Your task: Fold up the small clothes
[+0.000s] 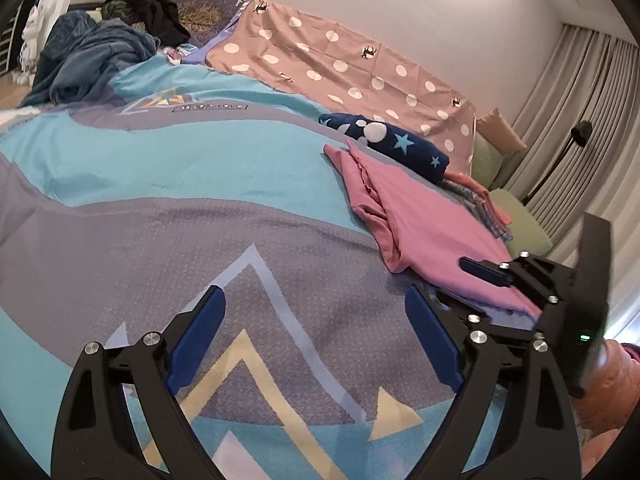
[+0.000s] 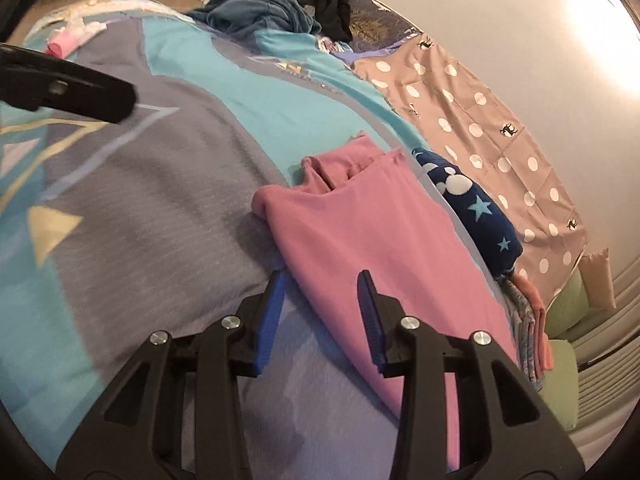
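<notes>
A folded pink garment [image 1: 424, 224] lies on the teal and grey bedspread [image 1: 180, 208], right of centre in the left wrist view and in the middle of the right wrist view [image 2: 360, 232]. My left gripper [image 1: 316, 304] is open and empty above the bedspread, left of the garment. My right gripper [image 2: 322, 280] is open, its jaws astride the garment's near left edge; it shows in the left wrist view [image 1: 484, 270] over the garment's near corner. A navy garment with stars [image 1: 396, 140] lies just beyond the pink one [image 2: 476, 204].
A pink polka-dot sheet [image 1: 360, 68] covers the far side of the bed. A blue blanket [image 1: 92, 60] and black clothes [image 1: 148, 12] are heaped at the far end. Folded clothes [image 2: 532, 332] lie at the bed's right edge. Small pink and white items [image 2: 72, 38] sit far left.
</notes>
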